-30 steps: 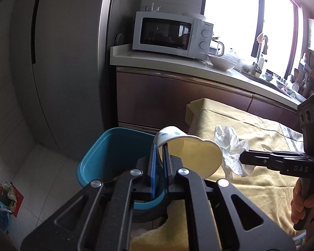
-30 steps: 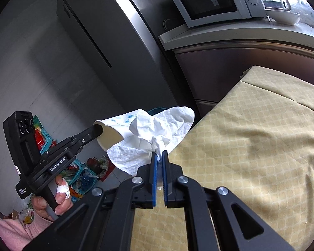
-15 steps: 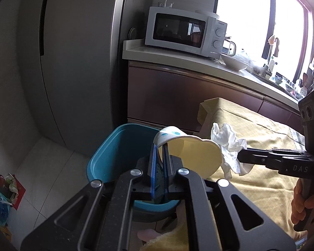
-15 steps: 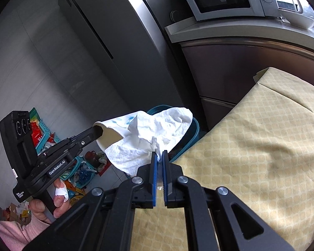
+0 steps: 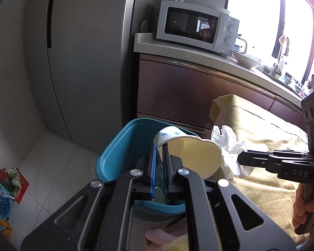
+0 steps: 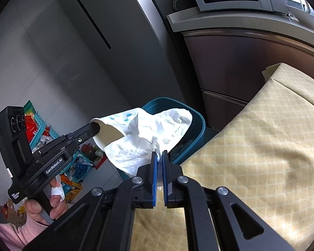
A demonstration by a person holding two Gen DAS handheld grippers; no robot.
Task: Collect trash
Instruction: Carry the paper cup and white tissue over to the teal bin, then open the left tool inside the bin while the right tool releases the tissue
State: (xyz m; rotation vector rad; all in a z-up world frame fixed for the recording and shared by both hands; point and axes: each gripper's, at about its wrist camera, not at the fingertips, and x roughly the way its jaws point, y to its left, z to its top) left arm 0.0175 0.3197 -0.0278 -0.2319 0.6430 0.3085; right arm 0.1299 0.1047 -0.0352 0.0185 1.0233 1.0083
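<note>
My left gripper (image 5: 159, 149) is shut on the rim of a white paper cup (image 5: 190, 156) with blue dots, held on its side over the blue trash bin (image 5: 123, 146). The cup (image 6: 115, 121) and left gripper (image 6: 94, 128) also show in the right wrist view. My right gripper (image 6: 159, 153) is shut on a crumpled white tissue (image 6: 157, 131), held above the bin (image 6: 194, 125) next to the cup. In the left wrist view the tissue (image 5: 228, 144) hangs from the right gripper (image 5: 240, 158) just right of the cup.
The bin stands on the floor between a grey fridge (image 5: 83, 62) and a table under a yellow cloth (image 6: 261, 146). A counter (image 5: 198, 54) with a microwave (image 5: 198, 29) is behind. Baskets with clutter (image 6: 41, 129) sit on the floor at left.
Both grippers have moved left and forward with the cup and tissue, from over the table edge to above the blue bin. Both stay shut.
</note>
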